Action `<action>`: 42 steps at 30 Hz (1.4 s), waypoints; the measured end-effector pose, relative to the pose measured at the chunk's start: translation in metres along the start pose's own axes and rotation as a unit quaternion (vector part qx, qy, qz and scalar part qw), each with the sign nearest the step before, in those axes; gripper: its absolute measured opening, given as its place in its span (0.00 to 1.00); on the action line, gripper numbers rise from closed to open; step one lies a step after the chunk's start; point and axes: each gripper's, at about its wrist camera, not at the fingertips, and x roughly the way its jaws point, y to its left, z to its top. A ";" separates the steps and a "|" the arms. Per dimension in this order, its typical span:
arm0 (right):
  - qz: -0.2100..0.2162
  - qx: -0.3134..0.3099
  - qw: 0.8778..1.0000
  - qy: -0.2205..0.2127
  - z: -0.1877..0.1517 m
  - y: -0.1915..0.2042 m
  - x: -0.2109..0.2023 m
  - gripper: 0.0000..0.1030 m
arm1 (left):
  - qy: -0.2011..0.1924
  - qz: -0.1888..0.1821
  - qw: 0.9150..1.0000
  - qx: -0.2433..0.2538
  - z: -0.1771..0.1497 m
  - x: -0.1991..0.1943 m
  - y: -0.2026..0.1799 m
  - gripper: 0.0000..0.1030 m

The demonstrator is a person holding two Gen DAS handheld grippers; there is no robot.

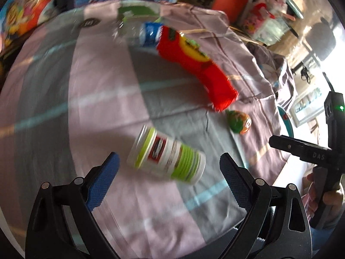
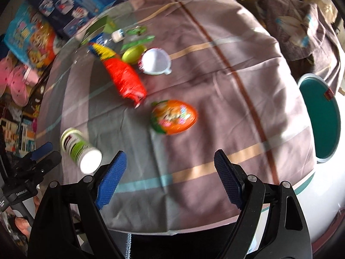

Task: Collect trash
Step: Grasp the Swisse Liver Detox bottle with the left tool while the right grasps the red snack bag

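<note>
Both grippers empty, jaws apart. Left gripper hovers over the green-striped tub, lying beside the red wrapper. Straddle it across its width before closing.

My round table wears a striped cloth. On it: green-white tub at 9 o'clock, orange egg centre, red bag and white cup toward 11.
</note>
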 end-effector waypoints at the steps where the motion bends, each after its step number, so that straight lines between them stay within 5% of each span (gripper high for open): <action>1: 0.000 -0.005 1.000 -0.001 -0.003 0.002 0.000 0.77 | 0.004 -0.004 1.000 -0.011 -0.006 0.002 0.002 0.91; 9: 0.000 -0.013 1.000 -0.005 -0.016 -0.001 0.000 0.77 | 0.031 -0.051 0.995 -0.081 -0.011 0.035 0.008 0.91; 15: -0.008 0.003 1.000 -0.006 -0.006 -0.011 0.003 0.77 | 0.029 -0.038 0.994 -0.094 0.012 0.059 0.010 0.91; 17: -0.012 0.009 1.000 -0.009 0.001 -0.014 0.004 0.77 | 0.027 -0.020 0.996 -0.081 0.019 0.067 0.006 0.84; 18: -0.013 0.011 1.000 -0.010 0.004 -0.014 0.005 0.77 | 0.031 -0.007 0.997 -0.065 0.023 0.072 0.001 0.70; 24: -0.019 0.007 1.000 -0.022 0.033 -0.005 0.009 0.77 | 0.008 0.029 0.999 0.009 0.035 0.076 -0.011 0.58; 35: -0.019 -0.055 0.998 -0.021 0.092 0.062 0.041 0.76 | -0.002 0.022 1.000 0.010 0.081 0.082 0.031 0.59; 42: -0.044 -0.106 0.993 -0.011 0.114 0.095 0.074 0.61 | 0.020 0.017 1.000 0.003 0.062 0.076 0.041 0.76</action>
